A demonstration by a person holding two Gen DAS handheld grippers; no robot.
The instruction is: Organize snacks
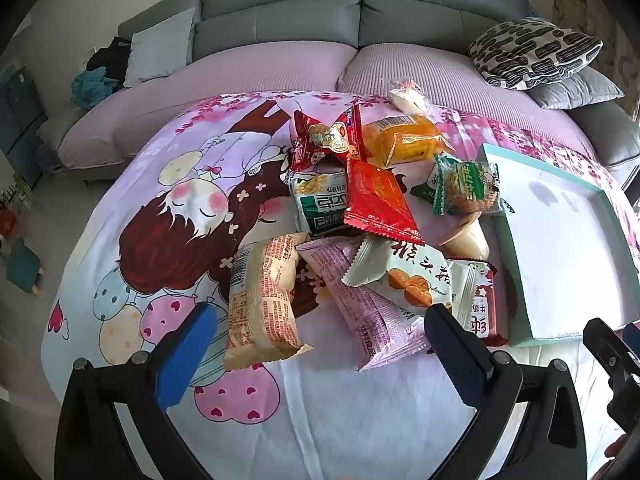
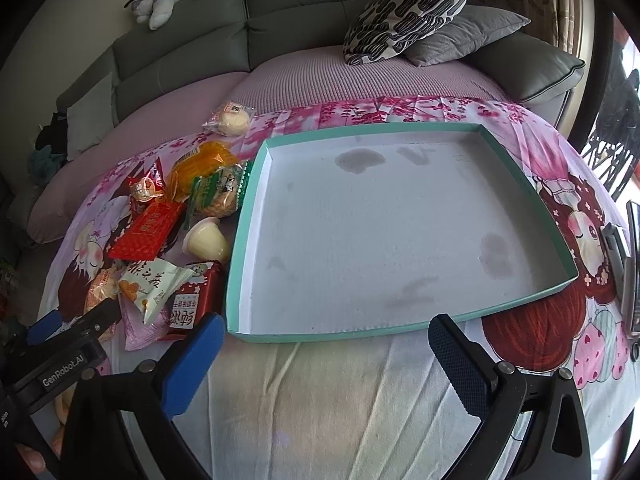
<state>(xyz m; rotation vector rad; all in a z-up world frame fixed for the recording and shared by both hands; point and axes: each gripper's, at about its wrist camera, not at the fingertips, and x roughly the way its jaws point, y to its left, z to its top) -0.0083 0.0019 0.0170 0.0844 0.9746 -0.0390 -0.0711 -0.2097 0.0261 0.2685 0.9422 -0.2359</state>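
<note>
Both grippers were spread wide and held nothing: the left gripper (image 1: 320, 344) hovered low in its frame over the near edge of the snack pile (image 1: 360, 216), and the right gripper (image 2: 324, 364) sat at the bottom of its frame, facing the tray (image 2: 256, 184), which had no snacks in it. The snacks lay heaped at the centre of the left view, on the cartoon cloth (image 1: 160, 200), just left of the tray. The packets overlapped, so closing on the beige packet (image 1: 260, 300) or the pink packet (image 1: 360, 312) would likely have dragged a neighbour along or let the slick wrapper slip out. The jelly cup (image 1: 468, 236) rested on its side against the tray wall and could have rolled if nudged. The loose, wrinkled cloth might have bunched under a low finger.
</note>
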